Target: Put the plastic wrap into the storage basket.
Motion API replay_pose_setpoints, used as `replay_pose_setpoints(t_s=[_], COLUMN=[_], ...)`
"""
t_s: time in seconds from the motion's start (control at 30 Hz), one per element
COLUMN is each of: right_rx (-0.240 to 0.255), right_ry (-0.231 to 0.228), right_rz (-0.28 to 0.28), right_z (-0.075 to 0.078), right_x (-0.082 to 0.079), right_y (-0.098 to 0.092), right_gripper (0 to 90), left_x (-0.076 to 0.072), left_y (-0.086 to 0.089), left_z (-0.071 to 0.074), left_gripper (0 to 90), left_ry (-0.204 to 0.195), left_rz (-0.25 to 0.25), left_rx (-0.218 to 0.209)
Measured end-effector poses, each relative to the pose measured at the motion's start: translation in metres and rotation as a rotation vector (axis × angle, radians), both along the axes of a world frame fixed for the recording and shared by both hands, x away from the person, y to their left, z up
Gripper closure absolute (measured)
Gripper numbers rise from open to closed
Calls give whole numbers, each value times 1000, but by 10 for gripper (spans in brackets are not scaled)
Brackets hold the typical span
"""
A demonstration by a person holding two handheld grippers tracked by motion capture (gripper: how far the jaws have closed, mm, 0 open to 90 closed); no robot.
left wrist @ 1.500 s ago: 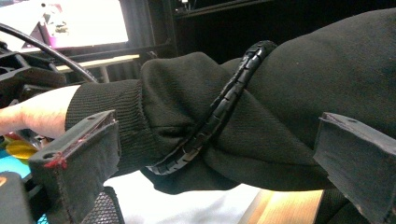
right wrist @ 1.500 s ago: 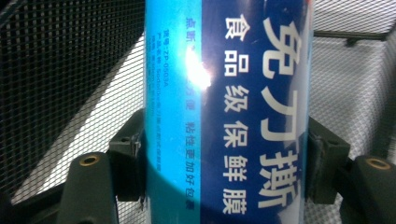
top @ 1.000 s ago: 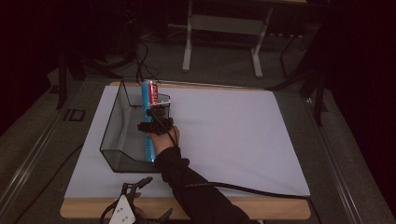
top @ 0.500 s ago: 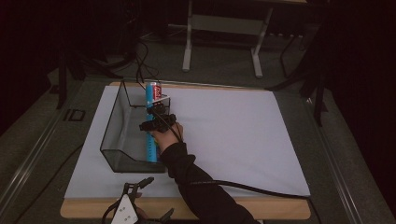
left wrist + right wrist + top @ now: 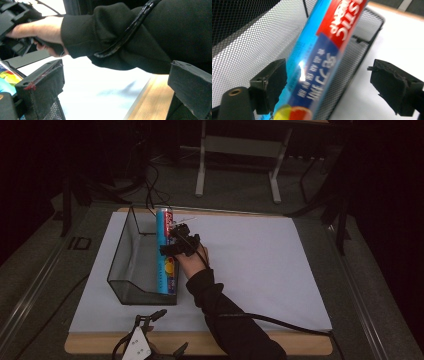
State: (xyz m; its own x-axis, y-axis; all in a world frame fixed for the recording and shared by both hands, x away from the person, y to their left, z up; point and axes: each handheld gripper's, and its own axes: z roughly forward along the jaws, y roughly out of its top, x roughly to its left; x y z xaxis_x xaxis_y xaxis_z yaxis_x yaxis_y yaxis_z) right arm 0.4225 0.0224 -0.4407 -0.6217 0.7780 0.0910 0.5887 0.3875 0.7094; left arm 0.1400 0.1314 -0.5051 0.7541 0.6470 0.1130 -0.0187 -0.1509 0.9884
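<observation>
— What changed? 
— Your right gripper (image 5: 176,231) has moved farther up the blue box (image 5: 165,252), fingers just opening and released, box between them. 
— Where's the box? 
— Lying in the mesh tray (image 5: 122,270) along its right wall. 
— And the left gripper (image 5: 150,335)? 
— Open at the tabletop (image 5: 250,260) edge.

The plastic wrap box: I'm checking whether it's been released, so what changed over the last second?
The right gripper has just been opening its jaws, letting go of the box, which now lies along the mesh basket's right wall. The left gripper stayed at the table edge.
</observation>
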Motion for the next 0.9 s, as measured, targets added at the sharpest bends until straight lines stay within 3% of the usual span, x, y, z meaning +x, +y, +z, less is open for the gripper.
replay_pose_setpoints(t_s=[0.1, 0.53, 0.9], right_rx=[-5, -21, 23], right_ry=[-14, -75, -85], right_rz=[33, 58, 46], right_z=[6, 24, 22], right_x=[0, -12, -17], right_y=[-10, -73, -128], right_gripper=[166, 166, 166], left_x=[0, 2, 2], left_y=[0, -4, -4], left_z=[0, -2, -2], left_gripper=[14, 14, 14], left_ry=[0, 5, 7], left_rz=[-1, 3, 6], left_rx=[-1, 15, 16])
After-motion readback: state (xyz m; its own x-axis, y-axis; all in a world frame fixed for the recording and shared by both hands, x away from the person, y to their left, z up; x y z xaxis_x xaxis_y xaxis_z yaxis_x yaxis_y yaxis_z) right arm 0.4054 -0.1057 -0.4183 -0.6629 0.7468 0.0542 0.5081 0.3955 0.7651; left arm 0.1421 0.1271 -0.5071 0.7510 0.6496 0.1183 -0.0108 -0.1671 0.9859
